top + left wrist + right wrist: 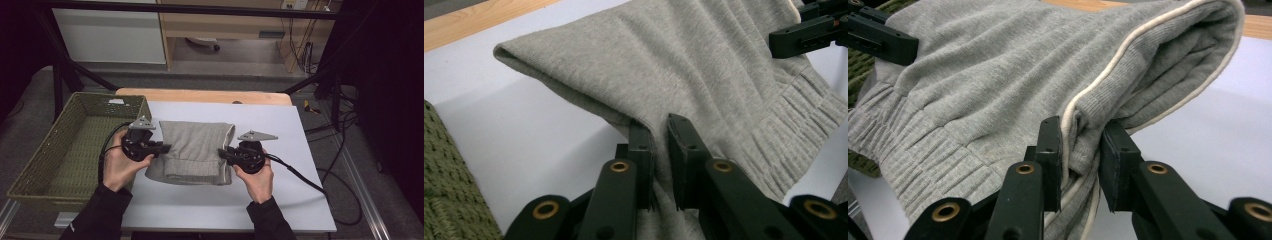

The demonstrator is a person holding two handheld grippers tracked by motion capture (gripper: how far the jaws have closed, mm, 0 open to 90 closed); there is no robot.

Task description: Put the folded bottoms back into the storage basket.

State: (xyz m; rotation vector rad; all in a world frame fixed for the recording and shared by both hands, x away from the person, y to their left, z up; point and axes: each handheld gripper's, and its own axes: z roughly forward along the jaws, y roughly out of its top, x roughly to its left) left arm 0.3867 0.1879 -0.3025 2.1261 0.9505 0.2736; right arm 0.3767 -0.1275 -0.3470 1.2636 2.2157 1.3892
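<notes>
High view: I see folded grey sweater (pixel 192 150) on desk (pixel 280 200) | left claw (pixel 162 148) pinches its left edge | right claw (pixel 223 155) pinches its right edge | inner layers hidden.

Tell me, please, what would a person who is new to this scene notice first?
First, the folded grey garment in the middle of the white table, pinched at its left edge by the left hand-held gripper and at its right edge by the right hand-held gripper. Next, the green woven basket beside the table on the left. A cream trim lines the garment's right edge.
</notes>
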